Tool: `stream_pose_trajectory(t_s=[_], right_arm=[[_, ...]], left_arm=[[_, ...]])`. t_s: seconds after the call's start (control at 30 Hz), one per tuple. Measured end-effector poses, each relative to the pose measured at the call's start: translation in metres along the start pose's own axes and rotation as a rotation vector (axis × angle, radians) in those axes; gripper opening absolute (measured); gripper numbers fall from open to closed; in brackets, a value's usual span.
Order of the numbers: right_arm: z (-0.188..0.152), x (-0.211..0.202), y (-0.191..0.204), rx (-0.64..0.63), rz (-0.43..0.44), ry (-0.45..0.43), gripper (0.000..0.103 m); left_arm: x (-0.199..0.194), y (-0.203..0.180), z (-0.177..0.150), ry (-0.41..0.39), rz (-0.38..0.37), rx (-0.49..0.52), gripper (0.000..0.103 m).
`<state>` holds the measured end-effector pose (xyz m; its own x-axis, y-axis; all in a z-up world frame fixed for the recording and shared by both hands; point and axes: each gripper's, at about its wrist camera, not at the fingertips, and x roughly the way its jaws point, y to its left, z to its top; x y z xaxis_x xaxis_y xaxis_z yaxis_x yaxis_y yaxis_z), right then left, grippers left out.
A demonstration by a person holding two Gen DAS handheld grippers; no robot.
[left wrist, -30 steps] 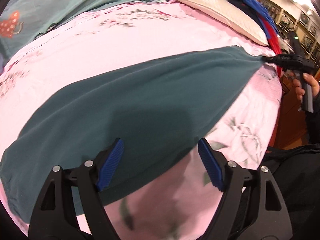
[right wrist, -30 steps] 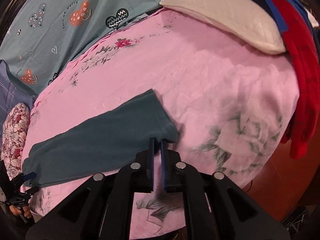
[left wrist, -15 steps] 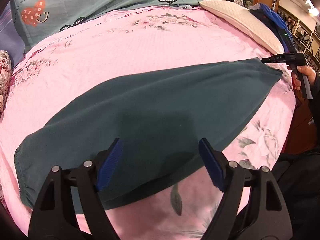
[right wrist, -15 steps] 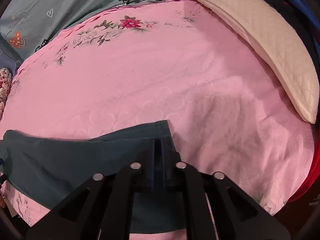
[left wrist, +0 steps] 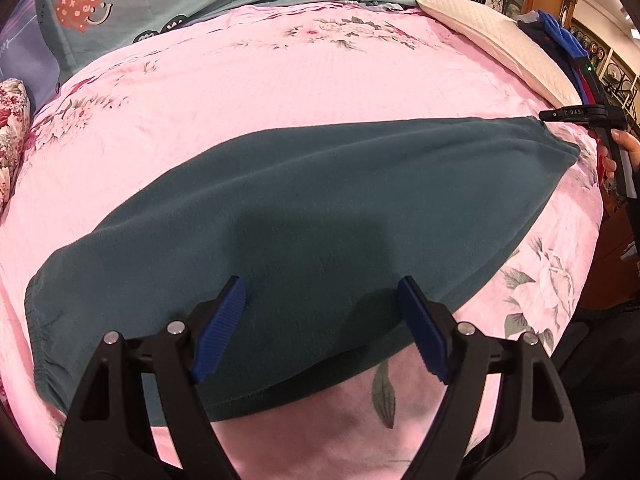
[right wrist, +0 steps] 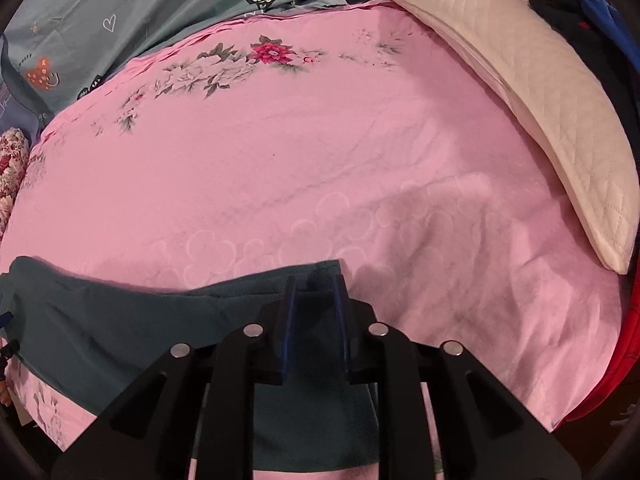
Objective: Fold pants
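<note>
Dark teal pants lie flat in a long strip on the pink floral bedspread. My left gripper is open and empty, hovering over the strip near its waistband end. My right gripper has opened slightly and sits over the leg-end corner of the pants; the cloth lies flat under and between its fingers. In the left wrist view the right gripper shows at the far right tip of the pants.
A white quilted pillow lies at the right edge of the bed. Red and blue clothes are piled beyond it. A teal patterned sheet covers the far side. A floral cushion is at the left.
The pants were stretched in the air and have been laid flat on the bed. My right gripper, shut on the leg end before, has opened slightly. The left stayed open.
</note>
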<state>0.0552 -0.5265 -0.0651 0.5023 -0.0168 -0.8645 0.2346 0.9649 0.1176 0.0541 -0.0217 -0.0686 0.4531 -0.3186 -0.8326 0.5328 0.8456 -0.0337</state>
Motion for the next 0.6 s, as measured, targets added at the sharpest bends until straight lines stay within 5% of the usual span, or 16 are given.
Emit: stream_pose_trajectory(t_s=[0.2, 0.27, 0.37, 0.4, 0.43, 0.47, 0.6], right_arm=[[-0.001, 0.005, -0.009, 0.029, -0.004, 0.028, 0.019], [0.001, -0.001, -0.014, 0.049, 0.003, -0.005, 0.042], [0.002, 0.004, -0.018, 0.068, 0.029, 0.018, 0.045], [0.001, 0.009, -0.018, 0.067, 0.031, 0.046, 0.042], [0.0, 0.013, -0.017, 0.063, 0.032, 0.067, 0.017], [-0.001, 0.015, -0.015, 0.061, 0.026, 0.073, 0.006], [0.004, 0.0, -0.013, 0.079, 0.024, 0.001, 0.004]], left_arm=[[0.001, -0.005, 0.001, -0.007, -0.016, 0.012, 0.08], [0.001, -0.007, 0.001, -0.005, -0.021, 0.014, 0.08], [0.003, -0.009, 0.001, -0.002, -0.025, 0.015, 0.08], [0.003, -0.009, 0.001, -0.002, -0.027, 0.013, 0.08], [0.004, -0.009, 0.001, -0.003, -0.03, 0.012, 0.08], [0.004, -0.01, 0.001, -0.003, -0.031, 0.011, 0.08], [0.005, -0.012, 0.003, -0.001, -0.038, 0.016, 0.08]])
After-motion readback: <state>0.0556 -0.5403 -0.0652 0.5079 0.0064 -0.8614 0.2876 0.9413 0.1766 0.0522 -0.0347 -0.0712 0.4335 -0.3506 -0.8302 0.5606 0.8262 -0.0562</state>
